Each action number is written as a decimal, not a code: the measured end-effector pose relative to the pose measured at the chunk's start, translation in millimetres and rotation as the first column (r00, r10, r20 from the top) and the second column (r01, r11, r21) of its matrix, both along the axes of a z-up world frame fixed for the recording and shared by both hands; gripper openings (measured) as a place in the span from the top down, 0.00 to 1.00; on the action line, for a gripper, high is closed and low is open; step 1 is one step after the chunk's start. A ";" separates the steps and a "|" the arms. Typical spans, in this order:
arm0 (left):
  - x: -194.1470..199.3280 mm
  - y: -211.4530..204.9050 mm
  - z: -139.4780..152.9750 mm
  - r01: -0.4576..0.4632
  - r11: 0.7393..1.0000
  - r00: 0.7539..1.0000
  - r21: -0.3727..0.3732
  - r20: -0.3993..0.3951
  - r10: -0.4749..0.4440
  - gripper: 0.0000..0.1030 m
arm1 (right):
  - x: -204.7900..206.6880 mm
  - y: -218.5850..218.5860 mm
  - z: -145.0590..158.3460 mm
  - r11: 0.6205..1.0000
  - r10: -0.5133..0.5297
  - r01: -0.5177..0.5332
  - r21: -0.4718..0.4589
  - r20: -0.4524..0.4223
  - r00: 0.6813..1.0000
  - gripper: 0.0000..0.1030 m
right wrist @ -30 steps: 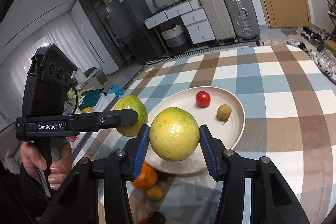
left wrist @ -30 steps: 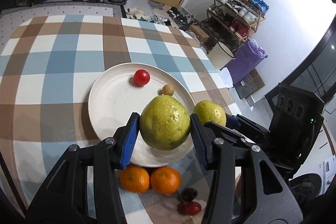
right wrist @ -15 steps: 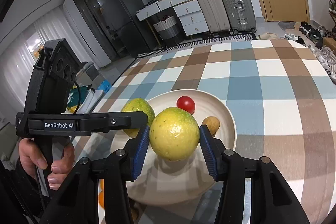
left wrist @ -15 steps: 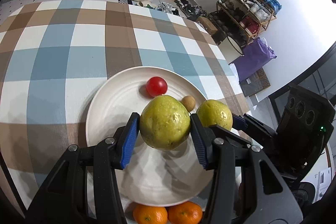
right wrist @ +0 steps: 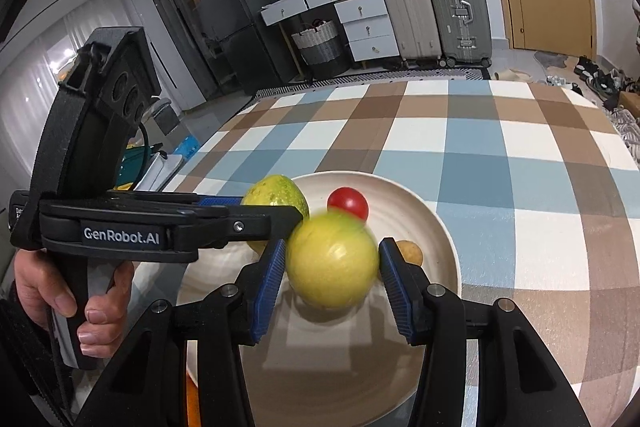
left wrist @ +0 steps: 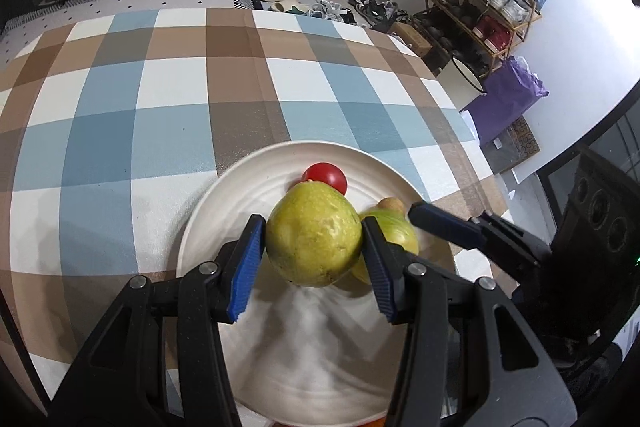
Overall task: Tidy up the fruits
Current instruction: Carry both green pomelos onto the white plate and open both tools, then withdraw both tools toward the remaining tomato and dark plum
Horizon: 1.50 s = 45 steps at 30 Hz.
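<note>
Two guavas, one in each of my tongs, hang over the plate [left wrist: 208,211] on the checked counter [left wrist: 120,131]. My left tongs [left wrist: 313,247] pinch the greener guava [left wrist: 314,235]; my right tongs [right wrist: 333,263] pinch the yellower guava [right wrist: 332,261]. On the plate, a tomato [right wrist: 347,203] lies at twelve o'clock and a small brown fruit [right wrist: 411,253] at three.

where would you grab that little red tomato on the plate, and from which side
Grip the red tomato across its round middle, coming from above. It lies low on the white plate near the far rim, and the green fruit in the left gripper and the one in the right gripper crowd its near side, so a level approach looks blocked.
</note>
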State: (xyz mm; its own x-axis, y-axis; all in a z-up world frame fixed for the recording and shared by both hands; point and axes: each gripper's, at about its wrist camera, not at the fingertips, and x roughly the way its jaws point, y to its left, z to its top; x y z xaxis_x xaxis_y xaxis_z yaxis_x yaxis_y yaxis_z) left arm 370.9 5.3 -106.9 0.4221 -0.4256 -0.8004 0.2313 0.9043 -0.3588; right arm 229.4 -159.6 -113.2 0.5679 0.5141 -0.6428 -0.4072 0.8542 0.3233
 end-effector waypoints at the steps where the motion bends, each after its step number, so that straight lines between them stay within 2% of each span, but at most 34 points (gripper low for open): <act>1: -0.8 0.9 1.8 -0.004 1.000 1.000 0.004 0.009 0.004 0.55 | -1.8 -0.8 2.7 1.000 0.003 -0.003 0.006 0.015 1.000 0.52; 4: -3.8 3.6 9.0 -0.012 1.000 0.999 0.012 0.030 0.011 0.55 | -6.5 -3.3 10.6 1.000 -0.012 0.012 -0.002 0.050 0.999 0.49; 11: -18.4 14.7 21.3 -0.047 0.999 0.998 0.029 0.046 0.045 0.55 | -17.7 -13.1 19.0 0.999 -0.040 0.038 0.027 0.050 0.998 0.49; 15: -33.5 19.4 25.4 -0.057 0.997 0.996 0.054 0.073 0.053 0.55 | -26.9 -15.2 22.1 0.999 -0.047 0.045 0.030 0.052 0.998 0.48; 31: -102.8 31.5 62.7 -0.092 0.994 0.981 0.060 0.178 0.080 0.53 | -79.1 -12.8 43.7 0.998 -0.050 0.045 0.050 0.090 0.995 0.46; 33: -113.4 31.4 68.2 -0.094 0.993 0.978 0.067 0.191 0.080 0.50 | -87.0 -12.4 49.1 0.997 -0.051 0.046 0.057 0.104 0.993 0.38; 35: -121.0 31.7 72.3 -0.102 0.993 0.976 0.067 0.202 0.086 0.42 | -94.9 -11.9 54.8 0.997 -0.052 0.045 0.056 0.124 0.991 0.35; 38: -138.6 32.5 79.8 -0.109 0.992 0.969 0.059 0.229 0.093 0.39 | -105.1 -11.4 61.2 0.998 -0.054 0.047 0.051 0.143 0.988 0.31; 42: -157.8 30.3 87.6 -0.127 0.989 0.960 0.078 0.260 0.103 0.25 | -120.9 -10.8 67.5 0.998 -0.056 0.048 0.050 0.166 0.985 0.24; 45: -176.2 31.8 94.7 -0.142 0.987 0.952 0.073 0.283 0.116 0.21 | -134.0 -9.8 71.1 0.998 -0.055 0.047 0.048 0.176 0.983 0.21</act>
State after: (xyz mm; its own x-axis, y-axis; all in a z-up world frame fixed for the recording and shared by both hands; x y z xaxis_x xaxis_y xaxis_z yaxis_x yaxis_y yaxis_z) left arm 194.6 37.2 -12.2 0.6789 -0.2833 -0.6774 0.1888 0.9589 -0.2119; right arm 95.4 -169.4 -42.1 0.6971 0.5066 -0.5074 -0.4173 0.8621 0.2874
